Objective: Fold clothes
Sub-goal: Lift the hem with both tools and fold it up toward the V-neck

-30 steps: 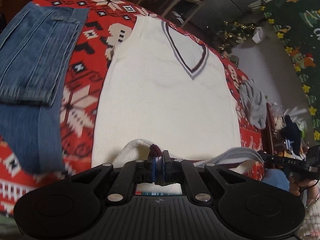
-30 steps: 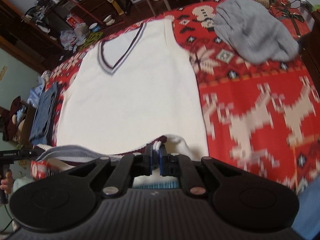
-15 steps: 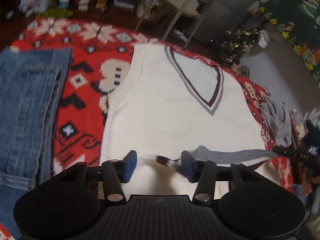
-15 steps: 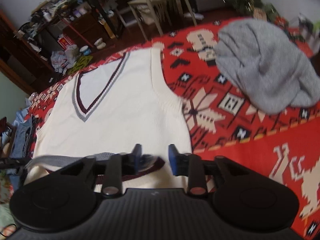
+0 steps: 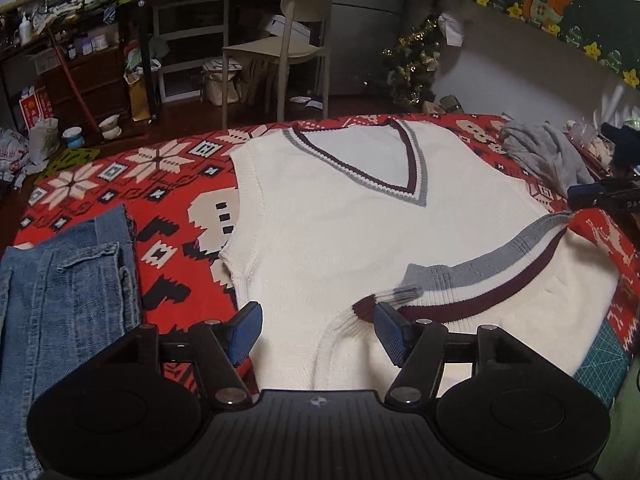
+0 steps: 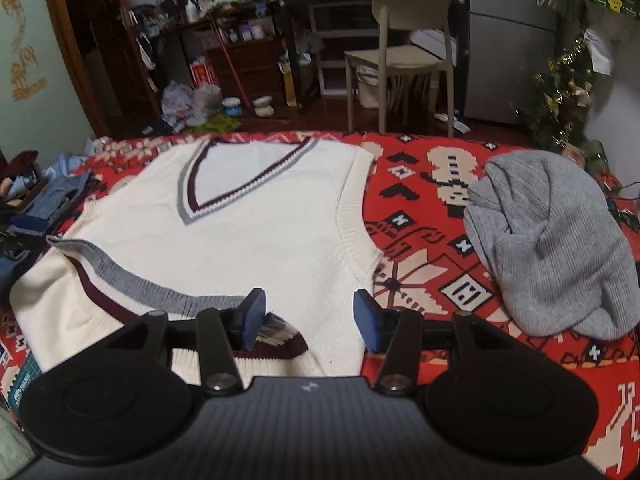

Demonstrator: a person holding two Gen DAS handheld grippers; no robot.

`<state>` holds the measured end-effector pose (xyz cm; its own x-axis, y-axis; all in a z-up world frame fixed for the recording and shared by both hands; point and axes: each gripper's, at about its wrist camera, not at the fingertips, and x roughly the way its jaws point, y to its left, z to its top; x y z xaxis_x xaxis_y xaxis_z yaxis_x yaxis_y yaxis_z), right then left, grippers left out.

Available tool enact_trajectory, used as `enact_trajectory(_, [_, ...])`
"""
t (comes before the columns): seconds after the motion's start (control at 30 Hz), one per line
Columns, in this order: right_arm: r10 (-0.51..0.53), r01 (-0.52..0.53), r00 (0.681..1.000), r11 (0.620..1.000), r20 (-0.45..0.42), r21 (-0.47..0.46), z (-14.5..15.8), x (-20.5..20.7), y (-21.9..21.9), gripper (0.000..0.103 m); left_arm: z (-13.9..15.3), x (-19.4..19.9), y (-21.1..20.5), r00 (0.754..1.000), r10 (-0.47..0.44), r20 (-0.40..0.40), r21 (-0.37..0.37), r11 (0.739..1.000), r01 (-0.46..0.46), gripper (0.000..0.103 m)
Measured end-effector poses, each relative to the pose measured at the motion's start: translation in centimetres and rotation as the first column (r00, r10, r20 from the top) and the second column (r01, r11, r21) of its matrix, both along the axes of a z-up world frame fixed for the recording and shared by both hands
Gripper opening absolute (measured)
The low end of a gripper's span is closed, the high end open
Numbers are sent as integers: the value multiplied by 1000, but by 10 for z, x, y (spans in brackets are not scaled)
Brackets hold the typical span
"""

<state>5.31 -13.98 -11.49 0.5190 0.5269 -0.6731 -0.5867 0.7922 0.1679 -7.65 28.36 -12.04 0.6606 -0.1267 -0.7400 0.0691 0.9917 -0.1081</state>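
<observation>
The cream knitted V-neck vest (image 5: pixel 340 232) is soft and limp; grip its ribbed striped hem (image 5: pixel 492 276). Both the left gripper (image 5: pixel 316 330) and the right gripper (image 6: pixel 310 314) have jaws spread, holding nothing.

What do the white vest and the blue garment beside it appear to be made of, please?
The white V-neck vest looks like knitted yarn, soft and matte: ribbed hem and armhole bands show. The folded jeans look like denim: faded blue weave with stitched seams. The exact fibres cannot be told.

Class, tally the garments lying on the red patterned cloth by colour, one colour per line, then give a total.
Cream: 1, the V-neck vest
Blue: 1, the denim jeans
Grey: 1, the crumpled knit
Total: 3
</observation>
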Motion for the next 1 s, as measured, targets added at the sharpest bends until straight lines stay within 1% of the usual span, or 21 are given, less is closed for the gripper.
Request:
enact_trajectory(0.07, [-14, 14, 1000, 999, -6, 49, 3, 3, -10, 53, -4, 5, -1, 1000, -13, 2, -5, 1000, 14, 61])
enact_trajectory(0.13, [-2, 3, 1000, 998, -17, 60, 2, 5, -15, 53, -6, 8, -1, 1000, -28, 13, -17, 999, 28, 61])
enact_trajectory(0.27, [71, -72, 997, 997, -36, -11, -14, 4, -4, 53, -10, 14, -4, 998, -61, 18, -25, 998, 62, 60])
enact_trajectory(0.37, [120, -122, 992, 992, -48, -21, -24, 1, 7, 52, -17, 19, -5, 998, -63, 10, -11, 998, 63, 60])
enact_trajectory(0.43, [138, -140, 988, 990, -63, -20, -31, 2, 13, 52, -20, 22, -2, 998, -57, 2, -19, 998, 57, 60])
enact_trajectory(0.47, [142, -144, 988, 989, -67, -21, -34, 3, 15, 50, -21, 23, -1, 998, -58, 3, -17, 998, 58, 59])
enact_trajectory(0.5, [144, -146, 987, 989, -71, -23, -37, 4, 17, 41, -22, 24, -1, 998, -64, 4, -17, 998, 64, 57])
enact_trajectory(0.53, [147, -149, 986, 989, -79, -20, -39, 5, 18, 35, -22, 24, -1, 997, -72, 2, -27, 997, 72, 54])
enact_trajectory(0.57, [149, -151, 985, 988, -90, -13, -41, 6, 19, 25, -23, 24, 0, 997, -80, -1, -38, 996, 80, 48])
enact_trajectory(0.63, [148, -149, 985, 989, -90, -9, -43, 5, 20, 24, -24, 23, -1, 995, -102, -9, -69, 993, 101, 38])
enact_trajectory(0.7, [142, -144, 986, 989, -89, -19, -44, 4, 22, 17, -28, 22, -5, 993, -116, -26, -76, 991, 114, 31])
enact_trajectory(0.73, [135, -137, 987, 990, -85, -22, -43, 2, 22, 14, -28, 21, -7, 993, -117, -30, -80, 990, 115, 19])
enact_trajectory(0.77, [128, -130, 989, 991, -79, -24, -41, 0, 22, 9, -29, 20, -8, 992, -118, -34, -85, 990, 115, 6])
enact_trajectory(0.93, [82, -83, 996, 996, -32, -30, -28, -11, 21, 7, -16, 5, -6, 999, -33, -6, -90, 995, 33, 6])
enact_trajectory(1.0, [67, -67, 998, 997, -18, -30, -21, -12, 21, 7, -8, 1, 0, 1000, -5, 6, -106, 994, 5, 6])
